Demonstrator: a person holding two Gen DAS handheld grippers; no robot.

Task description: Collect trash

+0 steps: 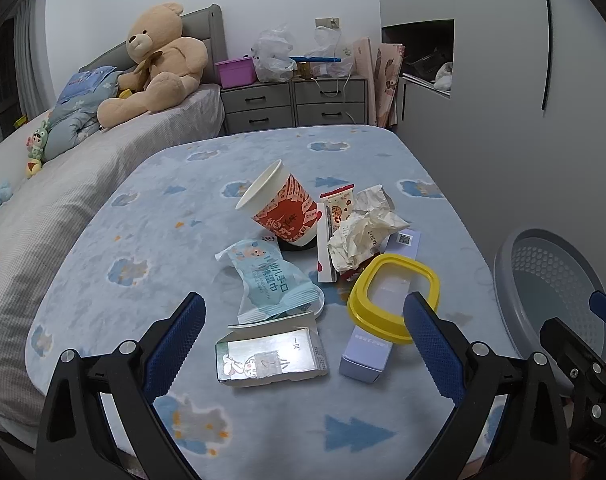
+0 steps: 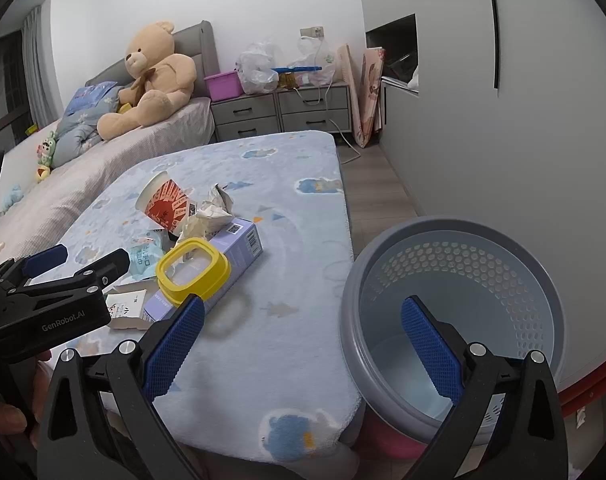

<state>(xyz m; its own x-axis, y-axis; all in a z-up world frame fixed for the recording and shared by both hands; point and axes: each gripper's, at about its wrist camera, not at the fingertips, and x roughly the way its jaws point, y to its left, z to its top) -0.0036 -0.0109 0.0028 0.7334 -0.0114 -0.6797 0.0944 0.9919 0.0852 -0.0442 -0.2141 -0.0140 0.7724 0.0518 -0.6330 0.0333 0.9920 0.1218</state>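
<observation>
Trash lies in a pile on a blue-blanketed table (image 1: 143,220): a tipped red paper cup (image 1: 281,206), a wet-wipes packet (image 1: 269,278), a flattened white carton (image 1: 271,358), crumpled paper (image 1: 363,232), a yellow lid (image 1: 393,294) and a lilac box (image 1: 369,354). My left gripper (image 1: 303,344) is open and empty, just above the carton. My right gripper (image 2: 303,348) is open and empty, between the table's edge and the grey trash basket (image 2: 455,320). The yellow lid (image 2: 193,270) and the cup (image 2: 167,204) also show in the right wrist view.
The basket (image 1: 551,280) stands on the floor right of the table. A bed with a big teddy bear (image 1: 159,60) lies to the left. Grey drawers (image 1: 295,102) with bags stand at the back wall. A white wardrobe (image 2: 483,100) is on the right.
</observation>
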